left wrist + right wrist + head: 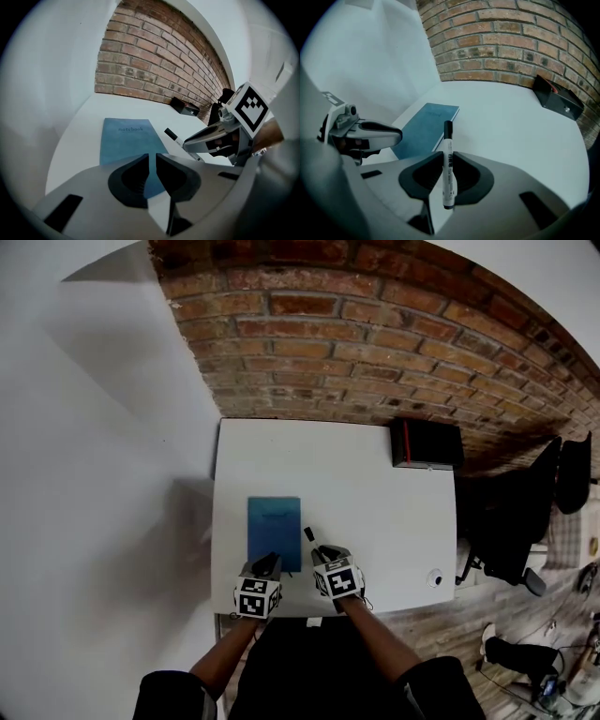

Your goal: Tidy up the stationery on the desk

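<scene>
Your left claw (152,161), a slit apart and empty, hides the near edge of the blue notebook (124,140); your right claw (449,161) clamps the black-capped white marker (448,136); the white worktop (375,512) lies open rightward.

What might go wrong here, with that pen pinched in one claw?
The marker, clamped in the right gripper, sticks out past the jaws, so it might knock the blue notebook or slip. The left gripper hangs right beside it over the notebook's near edge, so the two might bump.
</scene>
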A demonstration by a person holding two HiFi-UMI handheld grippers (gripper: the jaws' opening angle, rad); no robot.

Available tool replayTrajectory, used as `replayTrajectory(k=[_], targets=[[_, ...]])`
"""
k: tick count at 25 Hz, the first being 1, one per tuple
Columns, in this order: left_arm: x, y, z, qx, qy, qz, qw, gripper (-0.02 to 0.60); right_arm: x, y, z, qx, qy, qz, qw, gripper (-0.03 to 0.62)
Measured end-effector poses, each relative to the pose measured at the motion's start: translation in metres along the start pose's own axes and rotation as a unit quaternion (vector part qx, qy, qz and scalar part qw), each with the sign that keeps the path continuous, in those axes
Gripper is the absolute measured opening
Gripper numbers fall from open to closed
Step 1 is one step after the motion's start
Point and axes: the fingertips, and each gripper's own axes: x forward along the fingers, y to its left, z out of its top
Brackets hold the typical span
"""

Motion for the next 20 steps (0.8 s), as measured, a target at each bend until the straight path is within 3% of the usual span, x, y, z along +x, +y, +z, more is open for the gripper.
replayTrajectory(k=[8,15,20], targets=[[0.011,-0.008,0.006,0.009,0.006,-0.021,0.9997,0.060,0.003,-0.008,0.001,0.060,-0.007,-0.008,0.998,0.078],[0.008,0.001,0.012,-0.001,0.000,-0.014,0.9999,0.060,0.008,-0.013,0.002,0.129,-0.016,-0.012,0.991,0.078],[0.006,0.012,0.014,-0.008,0.000,-0.007,0.9999,0.060,0.016,-0.014,0.009,0.137,-0.013,-0.012,0.990,0.078]])
